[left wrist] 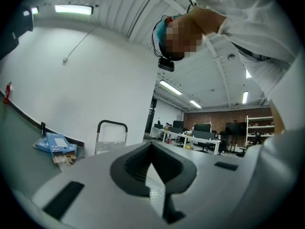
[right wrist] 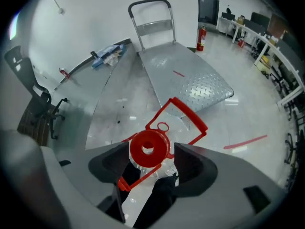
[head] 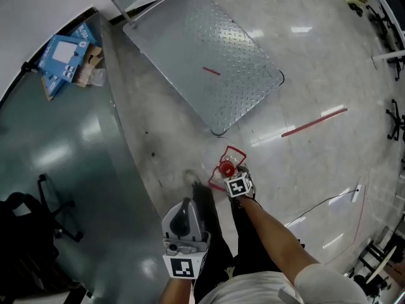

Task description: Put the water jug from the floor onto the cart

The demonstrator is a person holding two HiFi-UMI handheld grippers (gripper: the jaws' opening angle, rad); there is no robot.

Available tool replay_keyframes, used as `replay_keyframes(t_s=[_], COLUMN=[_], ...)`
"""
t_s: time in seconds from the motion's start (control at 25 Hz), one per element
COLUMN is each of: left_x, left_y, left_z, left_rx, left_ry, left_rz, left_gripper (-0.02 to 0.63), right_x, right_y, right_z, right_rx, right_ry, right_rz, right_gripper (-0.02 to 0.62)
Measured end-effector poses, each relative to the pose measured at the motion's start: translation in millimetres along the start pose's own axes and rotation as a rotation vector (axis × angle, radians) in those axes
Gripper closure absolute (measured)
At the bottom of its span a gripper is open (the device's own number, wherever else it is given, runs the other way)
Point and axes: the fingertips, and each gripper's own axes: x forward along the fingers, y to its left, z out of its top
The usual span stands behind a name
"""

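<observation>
The clear water jug (head: 226,168) with a red cap and a red carry handle stands on the shiny floor just short of the cart's near corner. My right gripper (head: 231,175) points steeply down over it. In the right gripper view the jaws stand open on either side of the red cap (right wrist: 148,149), with the handle (right wrist: 188,116) sticking out beyond them. The cart (head: 209,62) is a low diamond-plate platform with an upright push handle (right wrist: 150,6) at its far end. My left gripper (head: 185,202) hangs apart to the left, level, shut and holding nothing; in its own view (left wrist: 152,161) the cart's handle (left wrist: 112,128) shows far off.
A blue box and cardboard scraps (head: 63,56) lie against the white wall. A black office chair (head: 50,208) stands on the darker floor at left. A red tape line (head: 313,122) and a thin cable (head: 323,204) cross the floor at right. A fire extinguisher (right wrist: 203,37) stands beyond the cart.
</observation>
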Motion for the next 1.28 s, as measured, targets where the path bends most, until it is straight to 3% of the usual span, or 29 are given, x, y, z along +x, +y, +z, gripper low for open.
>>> replay_keyframes(t_s=[0.28,0.64,0.8,0.96,1.28], left_x=[-7,-2,-2,-2,4], left_y=[17,26,29,33,44], left_z=[-21,-24,-23,-5,62], left_rx=[-0.038,-0.066,-0.073,-0.075,-0.094], left_ry=[0.034,0.035,0.030,0.016,-0.054], left_rz=[0.014,0.006,0.008,-0.002,-0.088], left_gripper=[0.603,0.603,0.603,0.603,0.603], right_x=[23,27,29,4,-88], right_y=[7,7,9,22,40], right_z=[-7,-4,-4,-1,51], right_rx=[-0.086,-0.059,-0.062,-0.091,-0.080], right_ry=[0.027,0.033,0.088,0.142,0.110], right_rz=[-0.034,-0.053,-0.033,-0.028,-0.041], right_gripper=[0.313,0.304,0.307,0.316,0.319])
